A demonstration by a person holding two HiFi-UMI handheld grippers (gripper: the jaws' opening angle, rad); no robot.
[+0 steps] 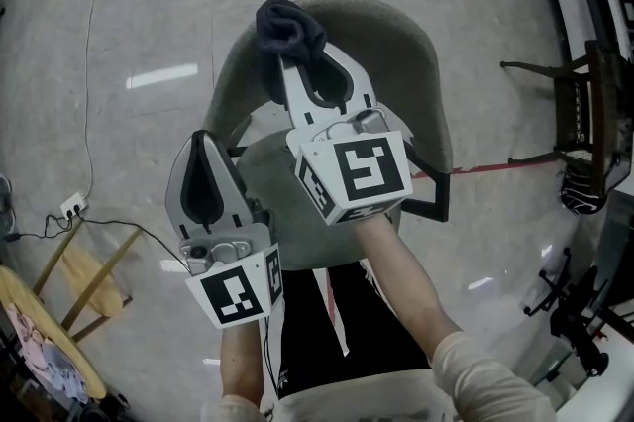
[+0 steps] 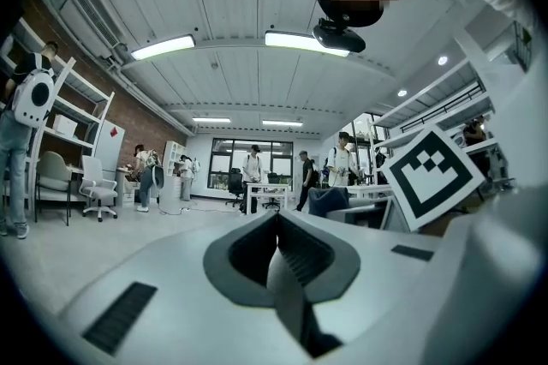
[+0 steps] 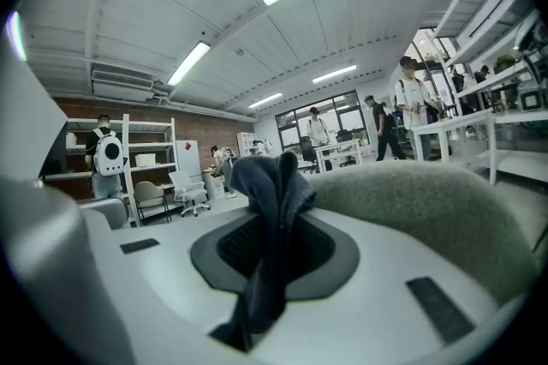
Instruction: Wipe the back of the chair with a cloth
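right gripper (image 1: 297, 61): jaws clamped shut on a dark cloth (image 1: 287, 26); the fabric is pinched in the middle, with a bunched wad sticking out past the tips and a tail hanging back through the slot; that leaves a soft pad out front, so my read is the cloth does the rubbing and not the white plastic

cloth sits at the upper left rim of the grey-green chair back (image 1: 396, 53); in the right gripper view the padded back curves away just to the right of the wad; contact or a small gap, can't tell from these views

gripper is angled forward over the seat, which puts the wad at the top edge; probably the start point for a pass along the curve

left gripper (image 1: 203, 153): jaws fully together, nothing between them; held low and left, off the chair; judged idle, just out of the wiping arm's way

risk: thin pinch, cloth could drag out under friction
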